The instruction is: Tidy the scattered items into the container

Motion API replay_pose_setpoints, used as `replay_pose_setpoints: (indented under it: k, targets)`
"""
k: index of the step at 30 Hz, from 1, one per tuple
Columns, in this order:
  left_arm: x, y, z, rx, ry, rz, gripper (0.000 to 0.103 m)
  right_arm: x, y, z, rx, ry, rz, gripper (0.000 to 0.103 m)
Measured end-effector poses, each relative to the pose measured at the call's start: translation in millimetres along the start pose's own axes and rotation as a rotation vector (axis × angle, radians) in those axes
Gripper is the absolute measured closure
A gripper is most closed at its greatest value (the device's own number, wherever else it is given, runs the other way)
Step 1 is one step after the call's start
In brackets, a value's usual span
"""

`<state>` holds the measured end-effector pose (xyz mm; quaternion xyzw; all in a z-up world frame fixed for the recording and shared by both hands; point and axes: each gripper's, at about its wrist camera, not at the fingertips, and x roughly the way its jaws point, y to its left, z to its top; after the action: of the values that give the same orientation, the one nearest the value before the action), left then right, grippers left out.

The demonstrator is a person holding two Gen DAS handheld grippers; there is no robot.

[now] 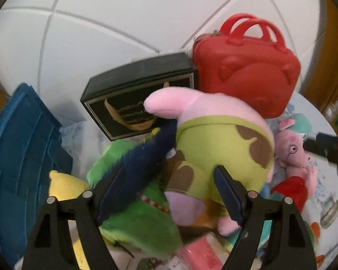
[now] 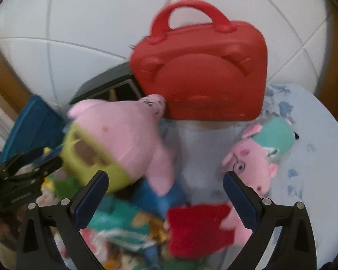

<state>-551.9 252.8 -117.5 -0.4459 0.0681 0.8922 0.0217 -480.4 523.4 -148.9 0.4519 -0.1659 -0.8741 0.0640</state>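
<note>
So the biggest thing out front is the red case (image 2: pixel 200 72), standing upright at the back of the table (image 2: pixel 308 121) with its handles up, well ahead of both my grippers. Its left edge sits right against a black box (image 1: pixel 137 94). Off to the left there's the blue container (image 1: pixel 22 148), beside my left gripper (image 1: pixel 169 184).

Next down in size, the pink star plush (image 1: pixel 214 144) in green shorts: its lower half sits right between my left fingers, but they're spread wide and I can't see either pad pressing it. A dark blue furry toy (image 1: pixel 142 164) and a green plush (image 1: pixel 133 222) are jammed in there too.

My right gripper (image 2: pixel 165 193) is angled down over the pile, jaws wide apart, holding nothing. The small pig plush (image 2: pixel 252 164) in a red dress lies just by its right finger.
</note>
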Motion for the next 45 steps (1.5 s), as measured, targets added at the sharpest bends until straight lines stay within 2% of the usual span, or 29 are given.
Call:
replay_pose_setpoints:
  k: [2, 3, 4, 5, 6, 9, 10, 12, 13, 14, 16, 17, 19, 20, 21, 23, 25, 27, 29, 33, 37, 41, 42, 44, 45]
  targets:
    - [4, 8, -2, -0.004, -0.013, -0.020, 0.019, 18, -9, 10, 0.045, 0.018, 0.062, 0.000]
    - [6, 13, -4, 0.002, -0.023, -0.024, 0.015, 30, -15, 15, 0.081, 0.030, 0.149, 0.000]
    - [8, 14, -5, 0.008, -0.024, -0.022, 0.005, 38, -17, 18, 0.101, 0.039, 0.205, 0.000]
    - [11, 16, -6, 0.015, -0.022, -0.009, 0.000, 46, -16, 20, 0.112, 0.049, 0.255, 0.000]
    - [14, 16, -6, 0.022, -0.023, 0.000, 0.000, 57, -13, 21, 0.109, 0.068, 0.293, 0.000]
    - [21, 17, -10, 0.024, -0.015, 0.012, 0.000, 88, -7, 18, 0.110, 0.132, 0.306, 0.000]
    - [25, 18, -12, 0.023, -0.009, 0.020, 0.000, 99, -8, 13, 0.152, 0.156, 0.362, 0.000]
    - [31, 22, -18, 0.003, 0.005, 0.008, 0.006, 116, -8, 2, 0.224, 0.202, 0.463, 0.000]
    - [31, 26, -22, -0.013, 0.005, 0.001, 0.015, 117, -1, -2, 0.208, 0.209, 0.474, 0.000]
    - [31, 28, -24, -0.021, 0.007, -0.001, 0.026, 114, 7, -5, 0.177, 0.207, 0.468, 0.000]
    - [28, 32, -31, -0.022, 0.016, -0.001, 0.043, 101, 34, -9, 0.082, 0.198, 0.465, 0.000]
    - [27, 33, -36, -0.015, 0.029, 0.003, 0.045, 95, 51, -12, 0.013, 0.199, 0.448, 0.000]
    - [25, 37, -46, -0.014, 0.047, 0.029, 0.045, 84, 98, -25, -0.184, 0.189, 0.300, 0.000]
    - [23, 42, -51, -0.031, 0.048, 0.041, 0.045, 82, 113, -32, -0.221, 0.190, 0.270, 0.000]
    - [20, 48, -55, -0.057, 0.047, 0.049, 0.045, 81, 120, -37, -0.215, 0.186, 0.272, 0.002]
    - [12, 63, -60, -0.119, 0.039, 0.047, 0.045, 78, 124, -42, -0.180, 0.173, 0.284, 0.016]
    - [1, 72, -65, -0.152, 0.025, 0.023, 0.045, 72, 124, -46, -0.143, 0.166, 0.293, 0.023]
    - [-11, 74, -67, -0.155, 0.011, 0.004, 0.041, 64, 127, -52, -0.141, 0.163, 0.277, 0.032]
    - [-21, 74, -69, -0.156, -0.004, 0.005, 0.032, 60, 131, -55, -0.141, 0.168, 0.278, 0.038]
    - [-23, 64, -67, -0.138, -0.006, -0.044, 0.028, 56, 137, -60, -0.170, 0.176, 0.244, 0.043]
    - [9, 45, -63, -0.067, 0.035, 0.014, 0.028, 60, 128, -62, -0.184, 0.185, 0.188, 0.049]
    - [22, 48, -58, -0.107, 0.020, -0.015, 0.028, 52, 114, -63, -0.181, 0.167, 0.173, 0.049]
    - [24, 48, -56, -0.103, 0.014, -0.011, 0.028, 50, 109, -60, -0.175, 0.151, 0.174, 0.045]
    - [26, 46, -55, -0.089, 0.016, -0.010, 0.028, 48, 101, -56, -0.159, 0.131, 0.166, 0.021]
    - [27, 46, -54, -0.079, 0.017, -0.014, 0.027, 48, 97, -53, -0.148, 0.129, 0.173, 0.017]
